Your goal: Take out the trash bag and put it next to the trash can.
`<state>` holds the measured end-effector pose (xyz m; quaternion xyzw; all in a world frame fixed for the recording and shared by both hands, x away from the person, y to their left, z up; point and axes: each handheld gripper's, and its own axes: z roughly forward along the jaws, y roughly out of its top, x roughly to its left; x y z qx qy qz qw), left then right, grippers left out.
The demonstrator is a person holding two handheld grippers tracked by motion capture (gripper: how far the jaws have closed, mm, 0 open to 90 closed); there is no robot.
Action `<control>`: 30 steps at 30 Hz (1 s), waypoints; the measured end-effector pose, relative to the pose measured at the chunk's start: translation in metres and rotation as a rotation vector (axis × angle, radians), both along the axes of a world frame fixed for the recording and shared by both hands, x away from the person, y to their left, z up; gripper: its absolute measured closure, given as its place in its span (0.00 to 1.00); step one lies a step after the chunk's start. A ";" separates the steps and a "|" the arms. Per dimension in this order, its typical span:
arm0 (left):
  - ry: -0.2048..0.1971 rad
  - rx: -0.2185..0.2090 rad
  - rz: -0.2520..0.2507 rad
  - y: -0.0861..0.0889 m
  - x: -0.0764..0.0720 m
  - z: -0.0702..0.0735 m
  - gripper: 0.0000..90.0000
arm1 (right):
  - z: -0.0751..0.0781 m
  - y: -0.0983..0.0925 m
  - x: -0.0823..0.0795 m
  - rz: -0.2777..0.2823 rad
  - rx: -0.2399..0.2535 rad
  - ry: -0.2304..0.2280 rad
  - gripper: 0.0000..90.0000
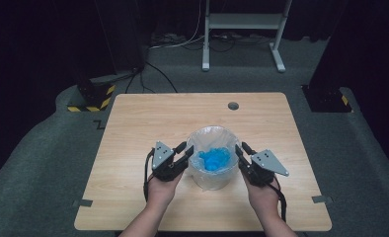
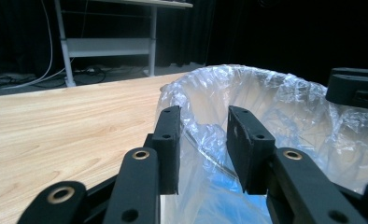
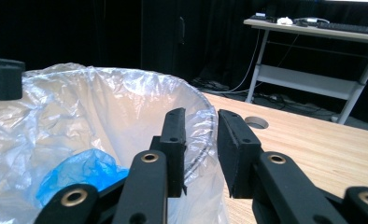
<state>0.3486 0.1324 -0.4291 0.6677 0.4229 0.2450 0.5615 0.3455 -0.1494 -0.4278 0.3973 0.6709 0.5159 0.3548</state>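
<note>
A small bin (image 1: 213, 178) lined with a clear plastic bag (image 2: 285, 98) stands near the front middle of the wooden table (image 1: 133, 128). Crumpled blue material (image 1: 214, 159) lies inside it. My left gripper (image 1: 186, 149) is at the bin's left rim, and its jaws straddle the bagged rim (image 2: 205, 147) with a gap on each side. My right gripper (image 1: 242, 148) is at the right rim, where its jaws likewise stand on either side of the rim (image 3: 201, 154) without pressing on it. In the right gripper view the blue material (image 3: 86, 175) shows through the bag.
A round cable hole (image 1: 233, 105) sits in the table's far right part. A white desk frame (image 1: 242, 22) and cables stand on the grey floor beyond the table. Black stands with yellow-striped feet (image 1: 91, 98) flank the far corners.
</note>
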 end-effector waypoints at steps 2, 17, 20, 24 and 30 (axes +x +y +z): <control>0.012 -0.022 0.007 0.000 0.000 0.000 0.74 | 0.000 0.001 -0.002 -0.001 -0.002 0.004 0.82; -0.025 -0.006 0.029 0.006 -0.003 0.004 0.95 | 0.004 0.002 -0.003 -0.028 -0.014 -0.019 1.00; -0.032 -0.008 0.029 0.006 -0.004 0.005 0.97 | 0.005 0.004 -0.005 -0.028 -0.021 -0.038 1.00; -0.048 -0.021 0.029 0.006 -0.005 0.008 0.98 | 0.008 0.005 -0.009 -0.030 -0.014 -0.061 1.00; -0.082 -0.026 0.012 0.002 -0.008 0.015 0.99 | 0.010 0.007 -0.015 -0.025 -0.030 -0.090 1.00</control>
